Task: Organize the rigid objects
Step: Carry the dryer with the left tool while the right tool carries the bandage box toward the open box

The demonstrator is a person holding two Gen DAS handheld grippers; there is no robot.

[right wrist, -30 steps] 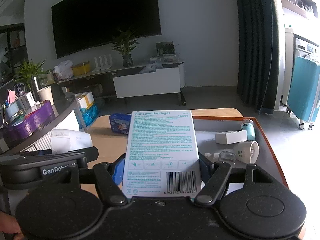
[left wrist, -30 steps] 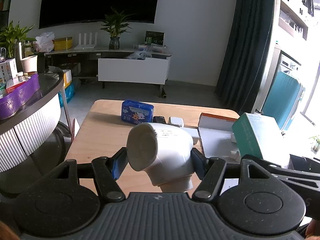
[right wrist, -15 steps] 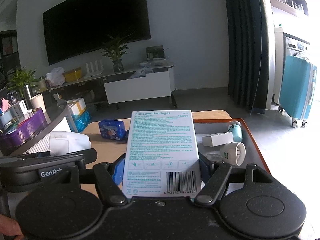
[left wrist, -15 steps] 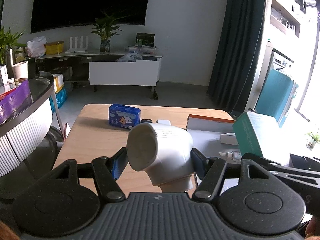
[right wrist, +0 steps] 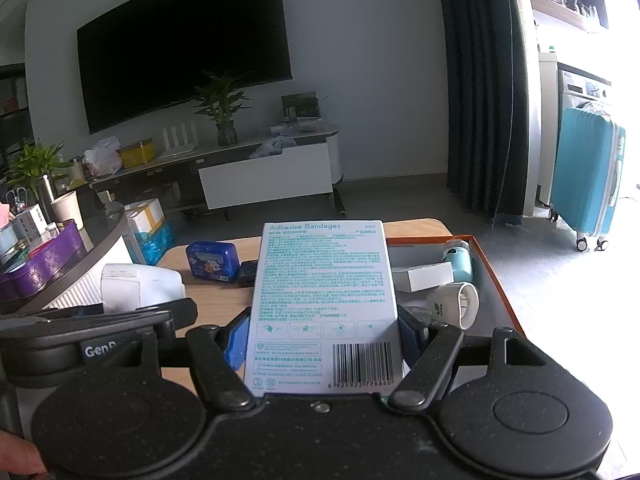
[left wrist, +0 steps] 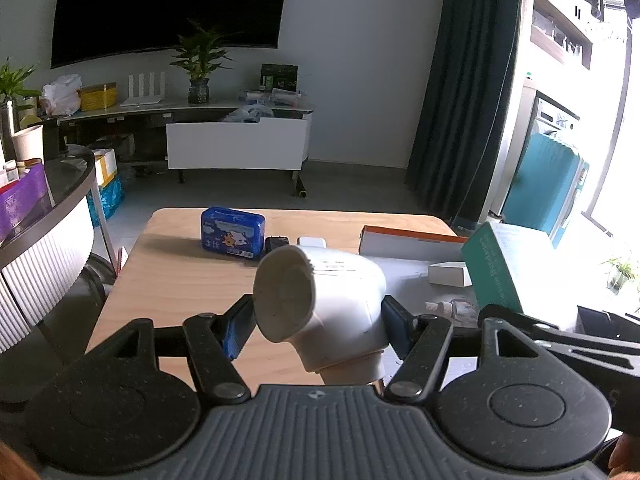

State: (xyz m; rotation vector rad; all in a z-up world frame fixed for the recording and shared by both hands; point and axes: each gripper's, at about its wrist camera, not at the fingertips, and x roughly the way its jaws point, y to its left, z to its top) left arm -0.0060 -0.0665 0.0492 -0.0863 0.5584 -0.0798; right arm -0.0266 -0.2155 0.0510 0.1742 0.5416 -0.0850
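My left gripper point(left wrist: 318, 318) is shut on a white hair dryer point(left wrist: 320, 300) and holds it above the wooden table point(left wrist: 172, 280). My right gripper point(right wrist: 322, 338) is shut on a teal-and-white adhesive bandage box point(right wrist: 324, 304), held upright above the table. The box also shows at the right of the left wrist view point(left wrist: 504, 268). The hair dryer shows at the left of the right wrist view point(right wrist: 136, 284). An orange-rimmed tray point(right wrist: 496, 280) lies on the table's right half, below and beyond the box.
In the tray lie a white box point(right wrist: 426, 276), a teal bottle point(right wrist: 458, 260) and a white round item point(right wrist: 456, 304). A blue tin point(left wrist: 233, 233), a black item point(left wrist: 276, 244) and a white item point(left wrist: 312, 242) sit at the table's far side. A round counter point(left wrist: 48, 216) stands to the left.
Both grippers have risen and drawn back a little with their loads still held; the table looks lower and farther. Nothing was let go.
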